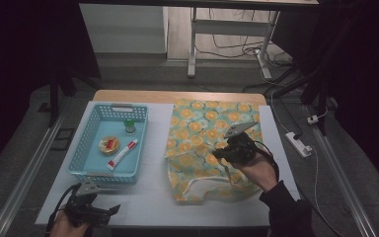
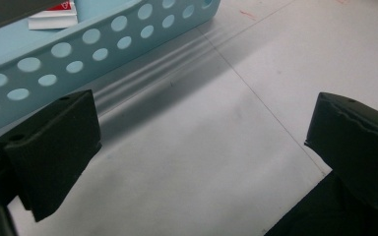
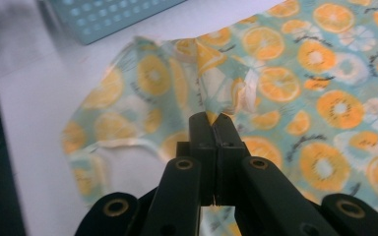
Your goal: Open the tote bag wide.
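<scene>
Pinching a raised fold of orange-print cloth (image 3: 295, 83), right gripper (image 3: 215, 118) clamped, cloth lengthwise front-to-back, left gripper (image 2: 202, 142) apart.

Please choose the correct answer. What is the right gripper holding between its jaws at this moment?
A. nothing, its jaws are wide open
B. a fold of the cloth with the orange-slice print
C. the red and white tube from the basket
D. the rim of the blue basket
B: in the right gripper view, the right gripper has its jaws shut on a raised fold of the orange-print cloth.
</scene>
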